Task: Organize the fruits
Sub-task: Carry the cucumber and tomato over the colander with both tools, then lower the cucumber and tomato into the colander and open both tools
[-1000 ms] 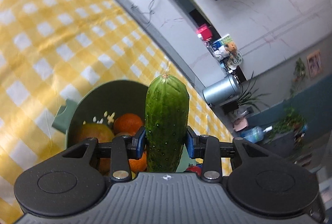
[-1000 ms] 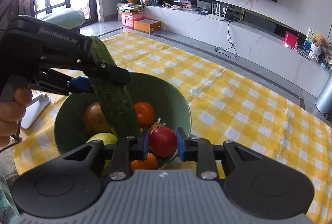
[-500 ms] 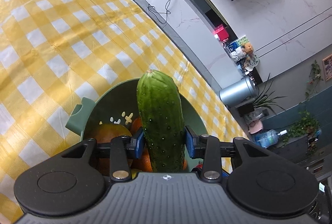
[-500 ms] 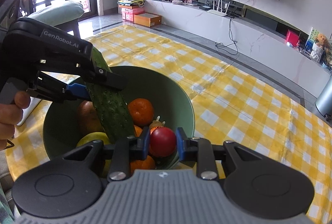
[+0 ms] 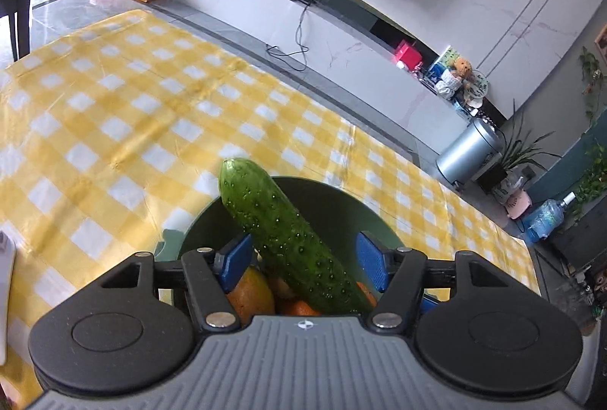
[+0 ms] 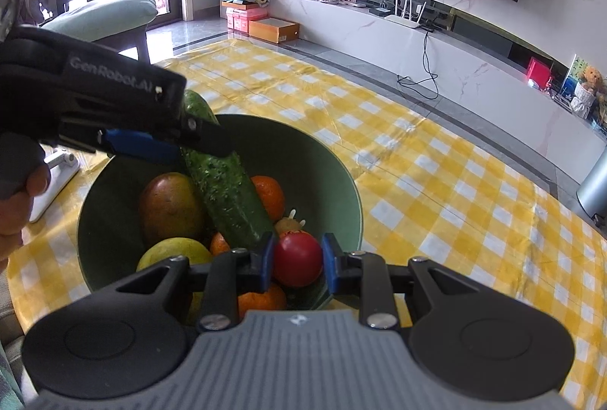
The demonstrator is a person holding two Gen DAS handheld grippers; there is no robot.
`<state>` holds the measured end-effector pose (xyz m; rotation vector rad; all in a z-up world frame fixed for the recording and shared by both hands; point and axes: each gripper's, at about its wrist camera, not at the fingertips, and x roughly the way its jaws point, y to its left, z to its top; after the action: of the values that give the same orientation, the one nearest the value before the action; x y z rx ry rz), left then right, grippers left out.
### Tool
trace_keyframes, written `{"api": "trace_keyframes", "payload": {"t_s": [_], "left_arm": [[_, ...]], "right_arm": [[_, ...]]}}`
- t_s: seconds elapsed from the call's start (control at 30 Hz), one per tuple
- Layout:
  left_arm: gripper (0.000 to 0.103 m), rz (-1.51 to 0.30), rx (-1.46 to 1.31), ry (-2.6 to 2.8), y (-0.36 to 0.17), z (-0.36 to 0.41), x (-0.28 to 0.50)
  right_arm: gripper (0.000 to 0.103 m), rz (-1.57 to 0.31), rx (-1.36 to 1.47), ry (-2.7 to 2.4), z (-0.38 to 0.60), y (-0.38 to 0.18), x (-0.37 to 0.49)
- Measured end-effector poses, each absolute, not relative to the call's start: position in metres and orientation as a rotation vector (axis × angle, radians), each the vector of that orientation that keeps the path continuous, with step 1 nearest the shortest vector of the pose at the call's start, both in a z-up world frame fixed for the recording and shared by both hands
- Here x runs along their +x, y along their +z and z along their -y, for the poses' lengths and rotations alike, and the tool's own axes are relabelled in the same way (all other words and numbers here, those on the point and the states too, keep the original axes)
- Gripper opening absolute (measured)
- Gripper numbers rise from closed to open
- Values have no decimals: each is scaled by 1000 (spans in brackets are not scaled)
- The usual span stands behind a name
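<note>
A green bowl [image 6: 334, 159] on the yellow checked tablecloth holds oranges [image 6: 271, 195], a brownish mango [image 6: 170, 207] and a yellow-green fruit [image 6: 172, 252]. A green cucumber [image 5: 288, 239] leans in the bowl, its far end over the rim; it also shows in the right wrist view [image 6: 227, 193]. My left gripper [image 5: 303, 260] is open around it, blue pads apart from its sides; from the right wrist view it [image 6: 163, 144] hovers over the bowl's left rim. My right gripper [image 6: 296, 260] is shut on a red tomato [image 6: 297, 258] above the bowl's near side.
A white flat object [image 6: 53, 182] lies on the cloth left of the bowl. The cloth [image 5: 114, 129] stretches far beyond the bowl. A low white TV bench [image 6: 436, 57], a chair [image 6: 102, 3] and a steel bin [image 5: 468, 153] stand past the table.
My left gripper has opened and let go of the cucumber, which has tipped over to lean in the bowl. The right gripper still holds the tomato.
</note>
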<state>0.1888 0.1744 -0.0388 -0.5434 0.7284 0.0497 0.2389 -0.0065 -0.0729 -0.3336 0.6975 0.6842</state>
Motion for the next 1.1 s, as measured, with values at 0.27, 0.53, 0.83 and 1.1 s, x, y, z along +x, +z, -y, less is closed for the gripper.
{"api": "trace_keyframes", "payload": {"t_s": [0.27, 0.53, 0.83, 1.1], "left_arm": [[64, -686, -535, 33, -37, -177, 177], [64, -657, -505, 30, -42, -179, 168], [64, -674, -498, 33, -51, -181, 167], [64, -679, -476, 37, -51, -177, 166]], "right_arm": [[23, -701, -284, 686, 2, -64, 251], [23, -819, -96, 663, -6, -73, 286], [24, -862, -80, 627, -12, -84, 292], [31, -867, -57, 613, -5, -79, 292]]}}
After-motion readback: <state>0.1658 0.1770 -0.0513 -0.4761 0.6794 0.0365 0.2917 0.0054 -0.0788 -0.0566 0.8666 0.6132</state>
